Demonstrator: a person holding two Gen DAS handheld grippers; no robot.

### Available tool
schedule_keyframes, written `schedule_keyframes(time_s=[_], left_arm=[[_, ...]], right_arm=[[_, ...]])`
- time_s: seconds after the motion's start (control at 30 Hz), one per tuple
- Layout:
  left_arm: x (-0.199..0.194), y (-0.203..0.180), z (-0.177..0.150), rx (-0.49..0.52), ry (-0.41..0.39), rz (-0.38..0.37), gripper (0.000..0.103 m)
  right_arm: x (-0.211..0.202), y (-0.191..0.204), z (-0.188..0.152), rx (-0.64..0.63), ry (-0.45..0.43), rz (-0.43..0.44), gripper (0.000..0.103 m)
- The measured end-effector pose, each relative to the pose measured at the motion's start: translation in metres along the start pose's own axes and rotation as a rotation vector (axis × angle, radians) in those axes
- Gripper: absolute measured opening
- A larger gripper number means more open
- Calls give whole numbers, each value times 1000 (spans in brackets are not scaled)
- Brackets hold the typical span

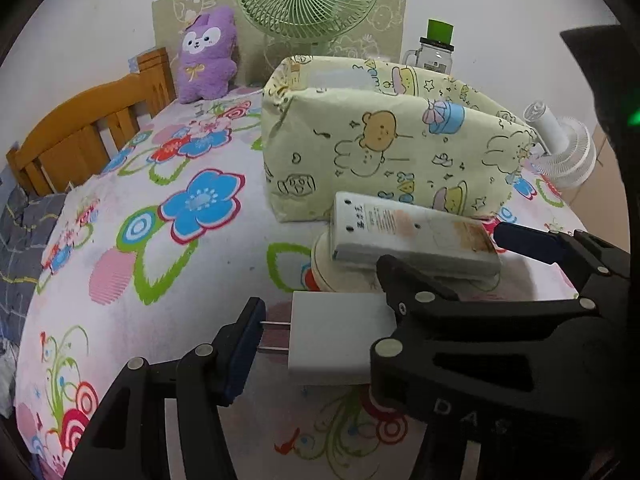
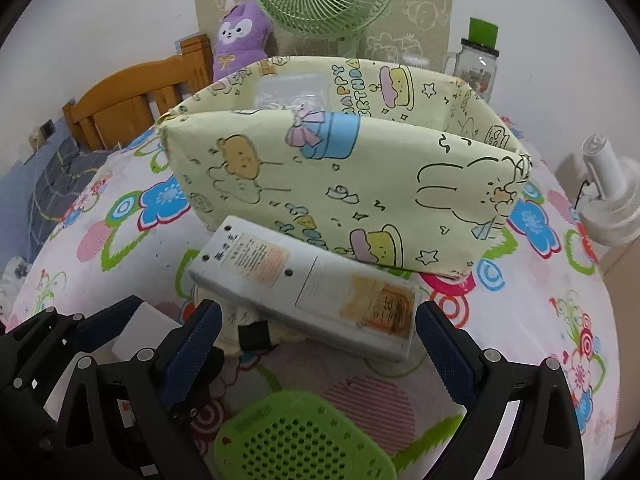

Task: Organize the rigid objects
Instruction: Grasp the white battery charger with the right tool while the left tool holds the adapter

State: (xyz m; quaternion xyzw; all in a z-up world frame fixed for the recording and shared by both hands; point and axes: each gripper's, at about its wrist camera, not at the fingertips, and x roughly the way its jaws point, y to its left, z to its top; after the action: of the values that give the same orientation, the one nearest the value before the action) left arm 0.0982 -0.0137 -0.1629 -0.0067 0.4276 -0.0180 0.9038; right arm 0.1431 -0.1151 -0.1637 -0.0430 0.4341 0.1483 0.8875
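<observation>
Left wrist view only: white charger (image 1: pixel 336 338) between the spread jaws of the left gripper (image 1: pixel 316 340), untouched. Right wrist view only: green perforated item (image 2: pixel 300 440), partly cut off. Right gripper (image 2: pixel 318 344) jaws spread around the remote (image 2: pixel 308 290) before the fabric box (image 2: pixel 340 184).
</observation>
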Motion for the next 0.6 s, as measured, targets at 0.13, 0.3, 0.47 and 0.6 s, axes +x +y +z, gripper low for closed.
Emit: schedule_keyframes(time_s=[0.13, 0.3, 0.47, 0.6], left_arm=[[6, 2, 3, 0, 19, -4, 63], [9, 4, 7, 3, 25, -5, 63], [9, 5, 7, 5, 27, 1, 63], [9, 6, 7, 6, 26, 2, 63]], right_arm=[[5, 1, 6, -36, 7, 14, 99], [9, 1, 11, -63, 9, 47, 99], [13, 2, 15, -90, 15, 73, 99], [15, 1, 16, -98, 24, 87, 98]])
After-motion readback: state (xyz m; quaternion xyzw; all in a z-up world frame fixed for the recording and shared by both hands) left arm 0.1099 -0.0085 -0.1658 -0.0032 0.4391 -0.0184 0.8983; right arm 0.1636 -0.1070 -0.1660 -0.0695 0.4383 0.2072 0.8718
